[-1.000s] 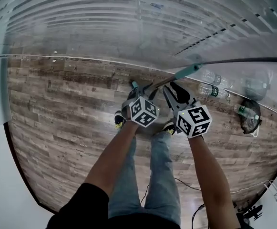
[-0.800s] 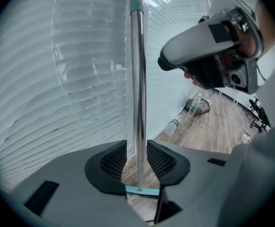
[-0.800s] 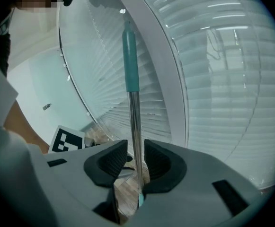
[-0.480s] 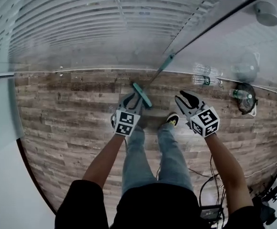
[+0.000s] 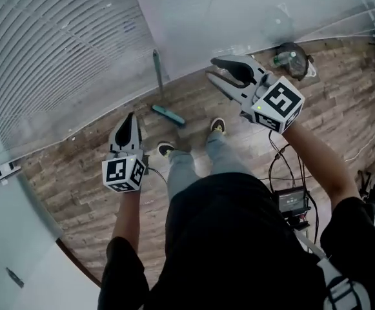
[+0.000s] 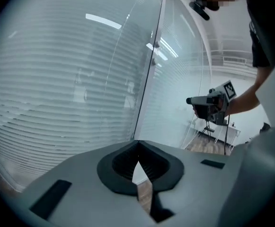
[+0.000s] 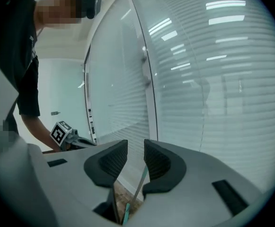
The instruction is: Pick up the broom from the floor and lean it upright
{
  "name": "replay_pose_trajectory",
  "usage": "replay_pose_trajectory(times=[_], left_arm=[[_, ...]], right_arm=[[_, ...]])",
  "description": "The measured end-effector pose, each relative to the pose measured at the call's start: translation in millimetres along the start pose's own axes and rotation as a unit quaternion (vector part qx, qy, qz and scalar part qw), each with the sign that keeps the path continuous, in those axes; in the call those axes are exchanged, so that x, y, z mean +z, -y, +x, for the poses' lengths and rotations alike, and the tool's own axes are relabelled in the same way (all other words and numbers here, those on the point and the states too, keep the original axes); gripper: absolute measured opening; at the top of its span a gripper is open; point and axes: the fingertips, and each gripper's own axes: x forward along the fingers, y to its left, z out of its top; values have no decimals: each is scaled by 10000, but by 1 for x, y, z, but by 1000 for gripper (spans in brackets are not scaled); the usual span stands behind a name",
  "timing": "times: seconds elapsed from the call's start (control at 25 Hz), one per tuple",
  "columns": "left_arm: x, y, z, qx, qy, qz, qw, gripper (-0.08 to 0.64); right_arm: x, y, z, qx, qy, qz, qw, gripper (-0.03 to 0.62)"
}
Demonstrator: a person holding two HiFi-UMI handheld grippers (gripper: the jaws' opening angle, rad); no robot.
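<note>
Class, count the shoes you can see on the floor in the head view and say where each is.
2. The left shoe is just below the broom head; the right shoe is below the right claw in the picture. None seems hidden.

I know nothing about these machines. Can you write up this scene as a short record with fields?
broom: leaning upright against the glass wall, head on the wooden floor
left tool: jaws just closed, nothing between them
right tool: jaws apart, empty, clear of the broom
task: looks done
</note>
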Motion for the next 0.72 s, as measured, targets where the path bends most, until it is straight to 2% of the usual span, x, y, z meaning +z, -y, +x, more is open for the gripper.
replay_pose_trajectory(times=[0.16,0.28,0.44,0.72], left_arm=[[69,35,-11,-233,637,-26,9977,21],[105,65,-10,-475,919,65,9946,23],[134,97,-6,-722,1084,303,9910,21],[162,138,-16,-915,1218,465,9872,23]], right_arm=[[61,9,-58,-542,544,-47,9970,116],[84,15,-98,-1017,823,15,9914,81],[93,14,-131,-1444,1098,107,9833,30],[89,-4,-155,-1794,907,-262,9792,20]])
